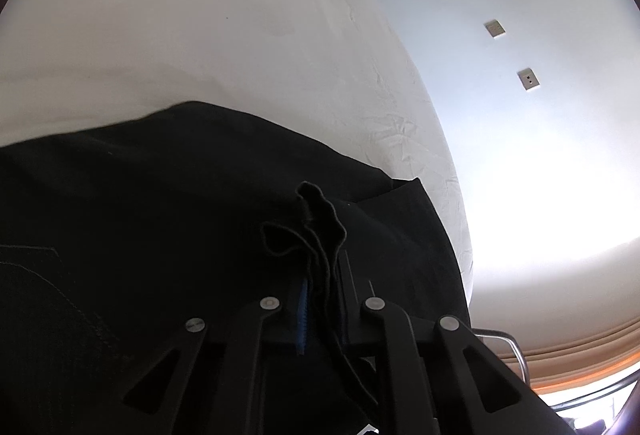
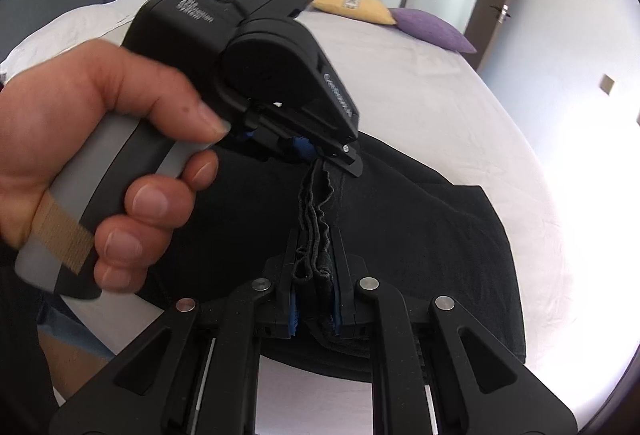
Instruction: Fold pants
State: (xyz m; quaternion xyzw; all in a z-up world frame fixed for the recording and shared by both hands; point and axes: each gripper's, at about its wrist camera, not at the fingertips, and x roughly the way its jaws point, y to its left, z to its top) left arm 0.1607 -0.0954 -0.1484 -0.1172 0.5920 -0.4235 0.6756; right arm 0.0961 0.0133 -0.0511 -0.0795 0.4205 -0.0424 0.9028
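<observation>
Here both grippers pinch the black pants (image 2: 420, 235).

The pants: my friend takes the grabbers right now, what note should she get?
Left gripper: shut on a bunched edge of the black pants.
Right gripper: shut on the same gathered edge, close beside the left one.
The pants lie spread over the white bed, with that edge pulled up between both grippers.
Done: both grips are on.
Left: carry the edge over to make the fold, lay it flat, let go. How many folds are already made cannot be told.
</observation>
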